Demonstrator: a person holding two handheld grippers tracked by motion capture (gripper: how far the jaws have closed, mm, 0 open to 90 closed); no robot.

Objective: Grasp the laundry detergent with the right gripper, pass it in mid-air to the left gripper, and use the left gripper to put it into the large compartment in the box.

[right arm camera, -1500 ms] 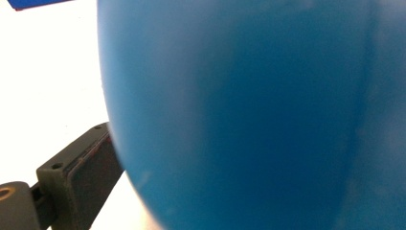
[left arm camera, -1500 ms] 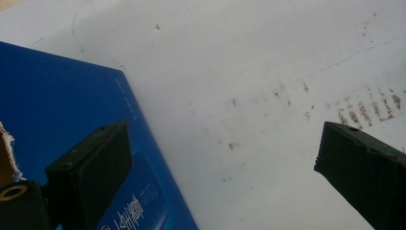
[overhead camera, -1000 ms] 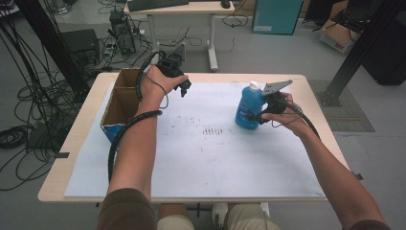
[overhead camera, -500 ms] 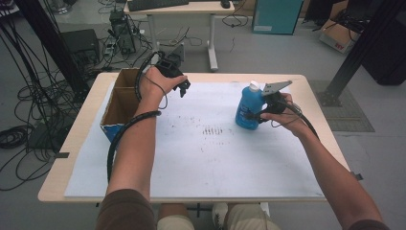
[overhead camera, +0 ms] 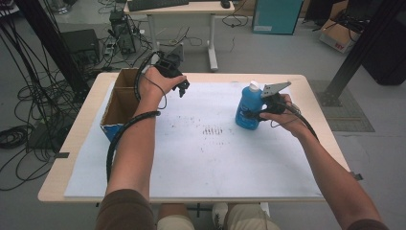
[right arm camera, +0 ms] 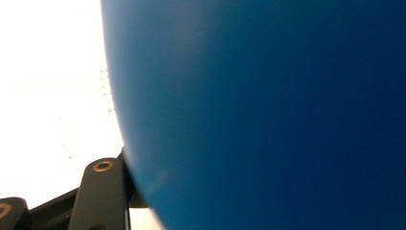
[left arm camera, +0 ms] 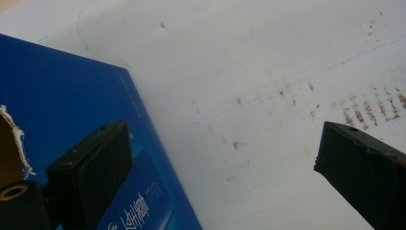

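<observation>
A blue bottle (overhead camera: 247, 109) with a white cap stands upright on the white sheet (overhead camera: 206, 158) at the right of the table. My right gripper (overhead camera: 254, 114) is shut on its lower body from the right side. In the right gripper view the bottle (right arm camera: 268, 105) sits very close, and one black finger (right arm camera: 102, 191) presses against its left flank. My left gripper (overhead camera: 182, 89) hangs over the far left part of the sheet, open and empty. In the left gripper view the jaws stand wide apart over bare paper.
An open cardboard box (overhead camera: 118, 98) with a blue printed side (left arm camera: 62, 105) stands at the table's left edge, just beside my left gripper. Faint brown marks (overhead camera: 211, 130) dot the sheet's middle. Another desk and cables lie on the floor beyond the table.
</observation>
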